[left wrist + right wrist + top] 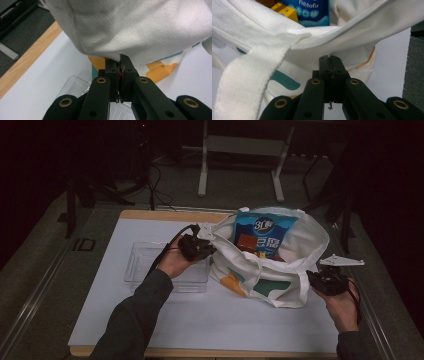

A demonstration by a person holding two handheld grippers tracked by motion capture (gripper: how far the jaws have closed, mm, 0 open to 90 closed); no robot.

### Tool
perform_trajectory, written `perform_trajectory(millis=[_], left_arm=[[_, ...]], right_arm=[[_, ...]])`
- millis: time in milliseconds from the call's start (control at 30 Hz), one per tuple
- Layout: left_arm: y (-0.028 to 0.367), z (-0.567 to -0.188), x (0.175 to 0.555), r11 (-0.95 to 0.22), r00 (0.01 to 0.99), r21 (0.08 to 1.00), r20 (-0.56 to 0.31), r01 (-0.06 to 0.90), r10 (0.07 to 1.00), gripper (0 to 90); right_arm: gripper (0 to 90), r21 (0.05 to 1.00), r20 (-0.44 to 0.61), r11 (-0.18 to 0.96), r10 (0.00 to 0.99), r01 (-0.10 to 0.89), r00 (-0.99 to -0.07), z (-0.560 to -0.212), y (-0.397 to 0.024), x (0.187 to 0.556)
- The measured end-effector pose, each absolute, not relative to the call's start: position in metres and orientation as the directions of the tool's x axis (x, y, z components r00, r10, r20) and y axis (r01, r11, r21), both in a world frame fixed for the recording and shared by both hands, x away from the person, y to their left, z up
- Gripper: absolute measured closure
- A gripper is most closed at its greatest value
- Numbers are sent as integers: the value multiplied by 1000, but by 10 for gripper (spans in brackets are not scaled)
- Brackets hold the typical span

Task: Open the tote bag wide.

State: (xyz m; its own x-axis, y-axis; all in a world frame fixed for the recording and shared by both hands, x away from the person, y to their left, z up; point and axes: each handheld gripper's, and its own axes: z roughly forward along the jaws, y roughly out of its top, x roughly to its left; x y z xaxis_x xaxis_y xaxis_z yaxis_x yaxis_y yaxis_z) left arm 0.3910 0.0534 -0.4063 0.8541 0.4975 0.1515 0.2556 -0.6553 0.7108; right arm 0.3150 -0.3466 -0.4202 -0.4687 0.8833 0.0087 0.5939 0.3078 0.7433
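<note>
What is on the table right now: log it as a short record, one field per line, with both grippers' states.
surface: white mat on a wooden table
bag: white tote bag, mouth held open
bag contents: blue snack packet, with an orange item beside it
left gripper: shut on the bag's left rim
right gripper: shut on the bag's right rim
other item: clear plastic tray, left of the bag, under the left hand
strap: bag strap hangs loose in the right gripper view

One white tote bag [280, 270], one clear plastic tray [150, 265], one blue snack packet [262, 232], perhaps more inside.
</note>
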Motion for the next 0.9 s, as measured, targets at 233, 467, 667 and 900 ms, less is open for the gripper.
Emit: perform_trajectory(millis=[233,467,667,900], left_arm=[[45,-420,390,-706,860,660,179,255,478,874],[36,-428,390,-726,870,639,177,254,460,874],[19,-438,389,-760,881,604,192,241,432,874],[7,-447,390,-768,887,592,183,244,423,874]], right_arm=[[897,715,-12,343,877,610,-480,-433,-341,316],[897,693,-23,360,877,625,-480,-444,-339,316],[897,671,-22,367,878,644,-477,-456,-339,316],[897,662,-6,357,882,659,-472,-466,-340,317]])
